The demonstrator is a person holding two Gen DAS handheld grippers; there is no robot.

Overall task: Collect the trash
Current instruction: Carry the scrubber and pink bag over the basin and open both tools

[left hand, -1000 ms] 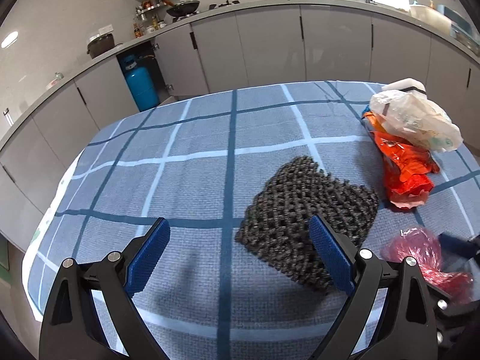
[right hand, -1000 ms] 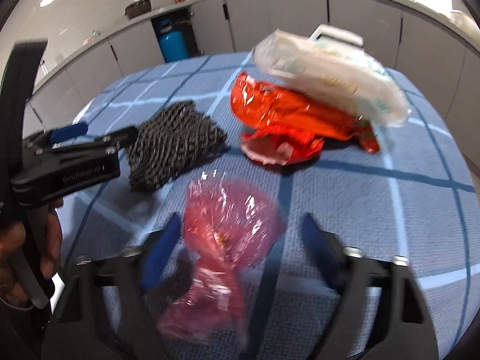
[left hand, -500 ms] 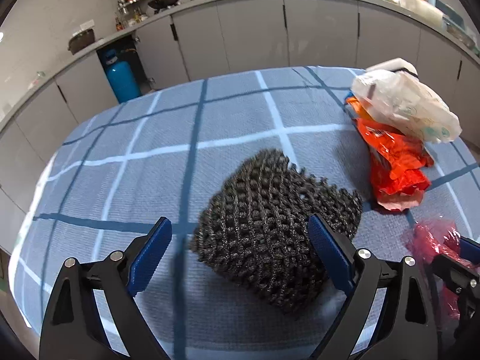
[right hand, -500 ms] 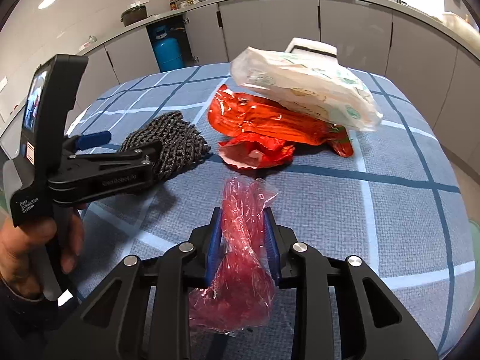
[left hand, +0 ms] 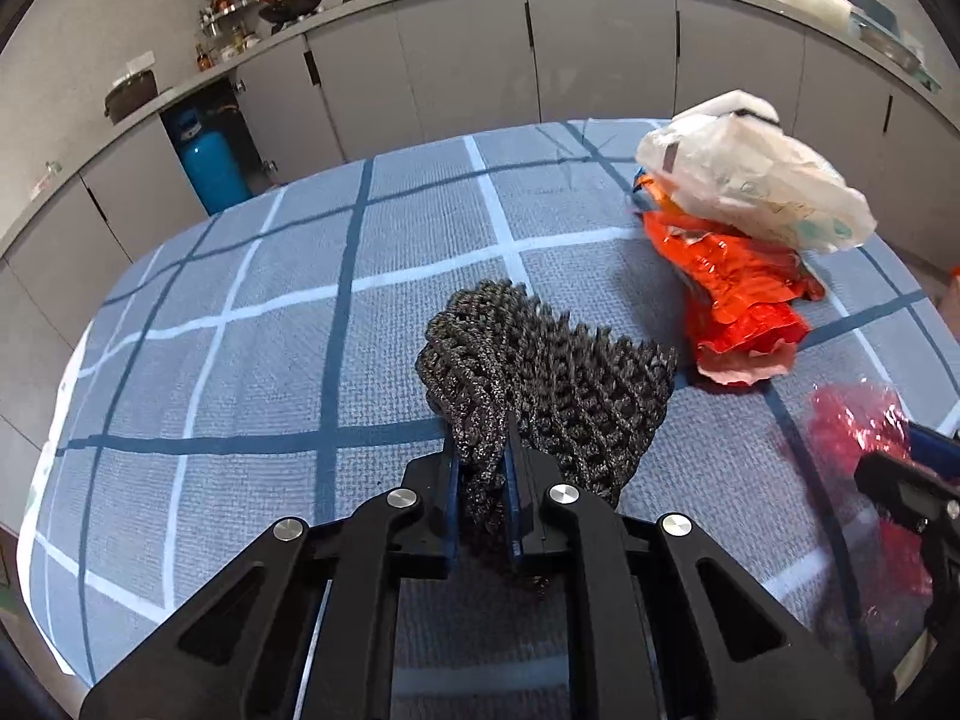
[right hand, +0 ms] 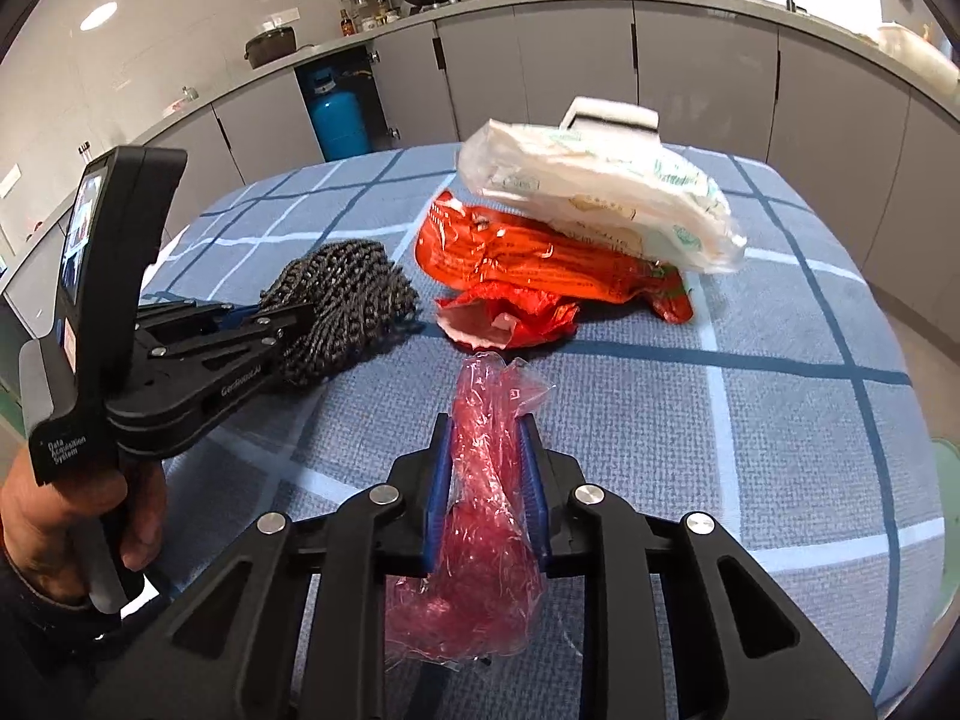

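Left claw closing on black mesh, right claw closing on red film (both pinched); beside mesh, orange wrapper and white bag remain uncollected.

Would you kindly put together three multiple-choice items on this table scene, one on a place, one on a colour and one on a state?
1. Where does the white plastic bag lie?
A. on top of the orange wrapper
B. under the dark net
C. on the kitchen counter

2. What colour is the crinkled plastic film between the right gripper's pads?
A. green
B. red
C. yellow

3. What is the state of the left gripper?
A. wide open over bare cloth
C. closed on the white bag
B. pinching the dark net

Answers:
1. A, the white bag rests across the orange wrapper on the checked tablecloth.
2. B, the film squeezed between the blue pads is translucent red.
3. B, the left wrist view shows the net bunched between the blue pads, as the jaws close.
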